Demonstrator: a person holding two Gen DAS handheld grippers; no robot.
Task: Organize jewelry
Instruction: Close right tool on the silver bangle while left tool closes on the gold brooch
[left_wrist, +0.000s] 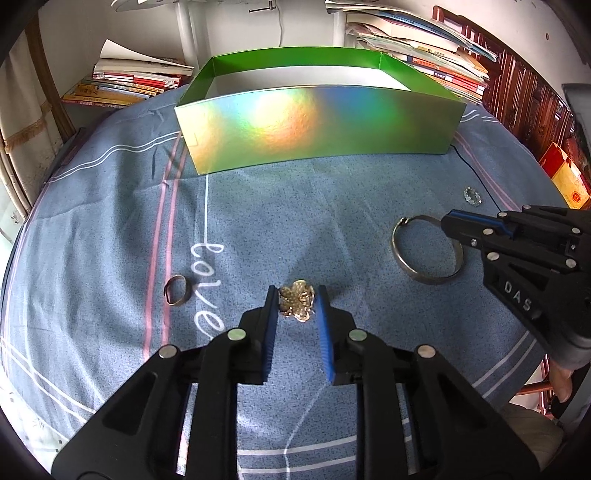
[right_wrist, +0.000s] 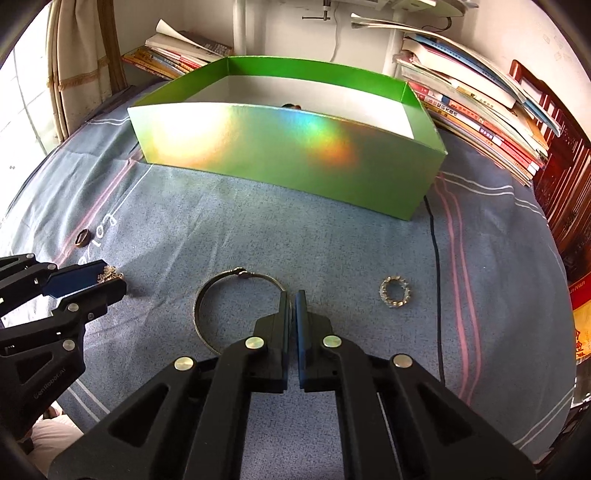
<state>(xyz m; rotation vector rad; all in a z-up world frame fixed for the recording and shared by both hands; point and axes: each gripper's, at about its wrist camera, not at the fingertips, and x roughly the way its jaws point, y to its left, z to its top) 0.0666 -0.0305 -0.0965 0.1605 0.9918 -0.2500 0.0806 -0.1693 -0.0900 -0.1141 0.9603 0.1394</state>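
A gold flower-shaped piece (left_wrist: 295, 300) lies on the blue cloth between the tips of my left gripper (left_wrist: 296, 299), whose blue pads touch or nearly touch its sides. My right gripper (right_wrist: 293, 300) is shut on the right rim of a large silver bangle (right_wrist: 207, 295), also seen in the left wrist view (left_wrist: 406, 266). A small brown ring (left_wrist: 176, 291) lies left of the flower piece. A small sparkly silver ring (right_wrist: 393, 291) lies right of the bangle. A shiny green open box (left_wrist: 317, 125) stands behind; a small dark item (right_wrist: 291, 106) peeks over its front wall.
The blue striped cloth (left_wrist: 110, 229) with white lettering covers the surface. Stacks of books (left_wrist: 125, 81) lie behind the box at left and at right (right_wrist: 480, 107). A curtain (right_wrist: 81, 55) hangs far left.
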